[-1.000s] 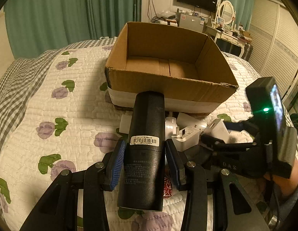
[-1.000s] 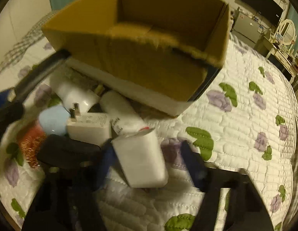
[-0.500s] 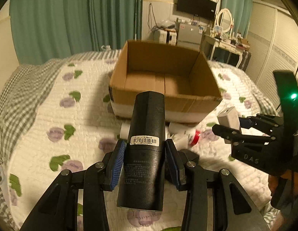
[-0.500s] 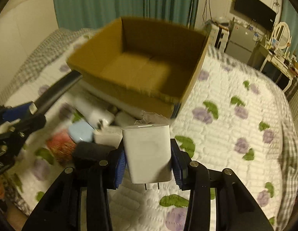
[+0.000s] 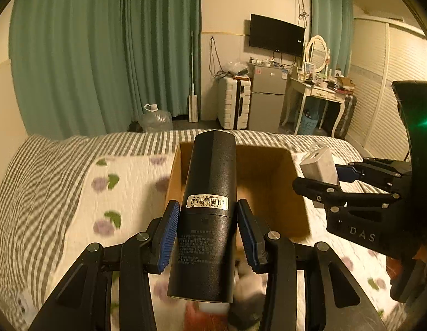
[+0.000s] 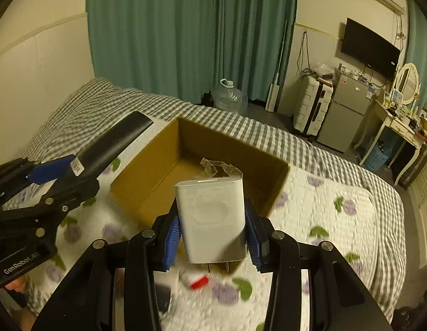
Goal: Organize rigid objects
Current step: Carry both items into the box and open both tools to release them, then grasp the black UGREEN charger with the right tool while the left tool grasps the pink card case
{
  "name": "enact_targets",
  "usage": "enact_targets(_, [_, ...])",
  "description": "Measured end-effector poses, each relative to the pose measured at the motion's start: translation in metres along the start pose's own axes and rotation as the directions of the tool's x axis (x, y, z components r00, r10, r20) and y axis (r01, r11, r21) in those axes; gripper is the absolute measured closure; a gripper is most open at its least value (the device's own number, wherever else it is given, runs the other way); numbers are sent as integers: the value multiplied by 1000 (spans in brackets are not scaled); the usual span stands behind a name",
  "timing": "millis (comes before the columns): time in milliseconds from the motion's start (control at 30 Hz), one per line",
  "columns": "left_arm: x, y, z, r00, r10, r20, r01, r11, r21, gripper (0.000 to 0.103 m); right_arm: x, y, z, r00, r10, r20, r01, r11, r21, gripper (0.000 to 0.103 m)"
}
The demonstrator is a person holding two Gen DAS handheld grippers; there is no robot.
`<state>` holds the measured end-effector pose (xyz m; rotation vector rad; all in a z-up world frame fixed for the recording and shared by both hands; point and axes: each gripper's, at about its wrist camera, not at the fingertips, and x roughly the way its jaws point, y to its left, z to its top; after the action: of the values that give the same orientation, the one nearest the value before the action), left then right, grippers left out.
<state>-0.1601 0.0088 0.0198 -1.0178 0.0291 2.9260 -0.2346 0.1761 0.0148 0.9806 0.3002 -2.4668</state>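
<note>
Left gripper (image 5: pixel 208 237) pinching a black cylindrical device (image 5: pixel 208 215) between blue pads, held above the bed with an open cardboard box (image 5: pixel 271 193) directly behind it at 12 o'clock. Right gripper (image 6: pixel 212 237) clamped on a white plug adapter (image 6: pixel 212 218), prongs pointing down, box (image 6: pixel 186 165) at 12 o'clock on the floral quilt (image 6: pixel 323 215). Blurred small items, one red (image 6: pixel 199 282), lying on the quilt at 6 o'clock.

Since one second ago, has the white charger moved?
Yes. The white charger, shut in the right gripper, went up from the bed clutter and now hangs near the cardboard box.
</note>
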Motion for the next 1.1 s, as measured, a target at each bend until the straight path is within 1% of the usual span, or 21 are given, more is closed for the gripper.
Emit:
enact_targets(100, [33, 5, 15, 1000, 14, -19, -14, 1000, -5, 60, 30, -13, 16, 1000, 7, -23, -6, 999, 33, 62])
enact_targets(167, [58, 5, 18, 999, 17, -37, -17, 1000, 0, 60, 51, -22, 22, 999, 24, -38, -22, 998, 52, 62])
enact_targets(333, [111, -3, 7, 995, 22, -99, -16, 998, 54, 60, 103, -36, 23, 997, 12, -81, -6, 998, 64, 62])
enact_targets(467, [133, -10, -4, 990, 20, -136, -8, 996, 83, 60, 125, -41, 12, 996, 8, -85, -3, 998, 65, 62])
enact_targets(533, [137, -13, -8, 990, 21, -138, -8, 995, 95, 60, 133, -42, 8, 997, 7, -82, -2, 998, 64, 62])
enact_targets(633, [140, -14, -9, 990, 12, -139, 0, 996, 90, 60, 134, -43, 5, 998, 16, -60, -12, 998, 68, 62])
enact_targets(667, [140, -14, -10, 990, 8, -140, 4, 997, 82, 57, 133, -43, 5, 998, 24, -55, -20, 997, 71, 62])
enact_targets(700, [138, -14, -9, 990, 2, -143, 10, 997, 80, 57, 131, -43, 5, 998, 28, -52, -24, 997, 73, 62])
enact_targets(733, [133, -15, -9, 991, 4, -131, 6, 997, 80, 55, 128, -42, 5, 998, 21, -54, -17, 997, 73, 57])
enact_targets(767, [127, -16, -7, 993, 17, -115, -8, 997, 82, 52, 124, -42, 6, 999, 4, -53, 0, 997, 71, 51])
enact_targets(800, [121, -16, -7, 994, 32, -100, -23, 996, 85, 42, 120, -42, 7, 999, -14, -47, 17, 997, 70, 36])
enact_targets(833, [113, -16, -5, 995, 42, -86, -35, 996, 87, 40, 111, -43, 9, 999, -36, -33, 38, 996, 75, 28])
enact_targets(900, [96, -14, -2, 996, 57, -73, -50, 995, 88, 40, 91, -45, 12, 999, -50, -7, 50, 994, 95, 24])
enact_targets(933, [88, -12, 0, 996, 56, -72, -50, 995, 87, 40, 80, -47, 15, 998, -58, 0, 57, 993, 107, 20])
enact_targets(967, [76, -11, 1, 996, 59, -68, -53, 995, 85, 40, 66, -48, 18, 997, -76, 12, 74, 991, 116, 18])
enact_targets(1033, [54, -6, 3, 996, 65, -53, -61, 995, 79, 39, 42, -47, 21, 993, -109, 38, 104, 987, 120, 8])
enact_targets(1100, [28, 0, 4, 997, 72, -39, -69, 995, 68, 36, 16, -43, 21, 990, -125, 62, 117, 986, 116, 7])
